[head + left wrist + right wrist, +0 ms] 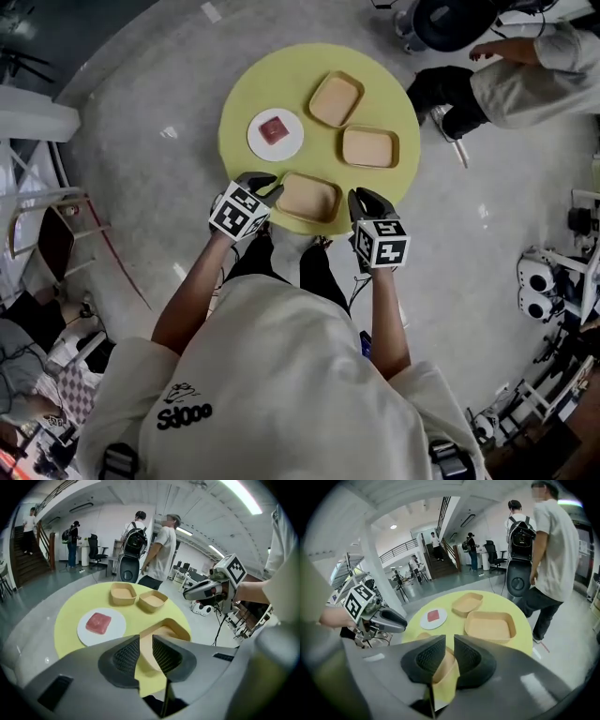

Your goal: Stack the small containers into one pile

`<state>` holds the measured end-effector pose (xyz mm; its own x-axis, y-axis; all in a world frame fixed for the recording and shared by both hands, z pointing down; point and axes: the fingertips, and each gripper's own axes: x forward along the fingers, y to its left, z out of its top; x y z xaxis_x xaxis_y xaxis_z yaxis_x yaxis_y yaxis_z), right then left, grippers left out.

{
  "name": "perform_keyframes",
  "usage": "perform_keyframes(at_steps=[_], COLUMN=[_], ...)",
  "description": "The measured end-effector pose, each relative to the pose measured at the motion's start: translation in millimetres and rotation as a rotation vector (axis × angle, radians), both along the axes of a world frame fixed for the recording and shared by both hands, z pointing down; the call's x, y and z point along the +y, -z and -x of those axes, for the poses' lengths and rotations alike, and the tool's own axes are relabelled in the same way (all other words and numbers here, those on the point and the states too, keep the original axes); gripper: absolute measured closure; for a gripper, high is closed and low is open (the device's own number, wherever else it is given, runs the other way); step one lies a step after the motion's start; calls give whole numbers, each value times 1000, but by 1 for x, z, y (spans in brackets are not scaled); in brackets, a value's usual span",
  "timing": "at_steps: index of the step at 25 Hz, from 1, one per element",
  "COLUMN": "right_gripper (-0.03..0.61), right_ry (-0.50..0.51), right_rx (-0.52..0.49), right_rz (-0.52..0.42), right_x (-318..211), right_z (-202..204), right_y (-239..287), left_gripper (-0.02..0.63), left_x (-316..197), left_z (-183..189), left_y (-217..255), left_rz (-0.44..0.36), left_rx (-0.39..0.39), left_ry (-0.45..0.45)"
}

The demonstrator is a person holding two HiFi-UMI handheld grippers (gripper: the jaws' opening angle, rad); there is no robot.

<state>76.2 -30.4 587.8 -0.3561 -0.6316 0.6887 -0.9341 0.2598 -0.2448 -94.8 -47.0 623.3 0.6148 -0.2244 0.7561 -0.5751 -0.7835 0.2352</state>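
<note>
Three shallow tan containers lie apart on a round yellow table [244,103]: one at the near edge [307,198], one to the right [370,147], one at the back [336,98]. My left gripper [258,184] hangs at the near container's left end and my right gripper [368,199] at its right end. Neither touches it. In the left gripper view the jaws [146,643] stand a little apart, empty, with the near container [168,627] beyond them. In the right gripper view the jaws [450,648] also show a gap, and the near container [440,666] is seen through it.
A white plate [292,142] with a pink slab [274,129] lies at the table's left. A seated person [525,75] is at the far right, white machines [536,281] stand on the floor to the right, and a chair [47,234] to the left. People stand beyond the table [161,550].
</note>
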Motion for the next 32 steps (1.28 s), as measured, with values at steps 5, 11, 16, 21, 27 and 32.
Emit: perform_keyframes(at_steps=[5,11,16,21,27,32], right_gripper=[486,477,476,477,491,493], right_ry=[35,75,90,90,54,57], right_rx=[-39,-36,-21,-30,-54,-88], right_rz=[97,189,256,317,334,289], right_x=[11,23,37,45,45,40], right_z=[8,15,19,22,21,21], right_y=[-30,-62,-81,-99,-103,-97], left_gripper=[545,545,545,545,546,555], left_x=[9,16,28,29,29,28], left_z=[9,11,7,8,7,7], left_y=[-29,-48,-57,-68,-68,-67], left_rz=[67,163,245,257,267,287], left_rx=[-42,-12,13,-26,-20,-9], left_ry=[82,140,120,129,155,190])
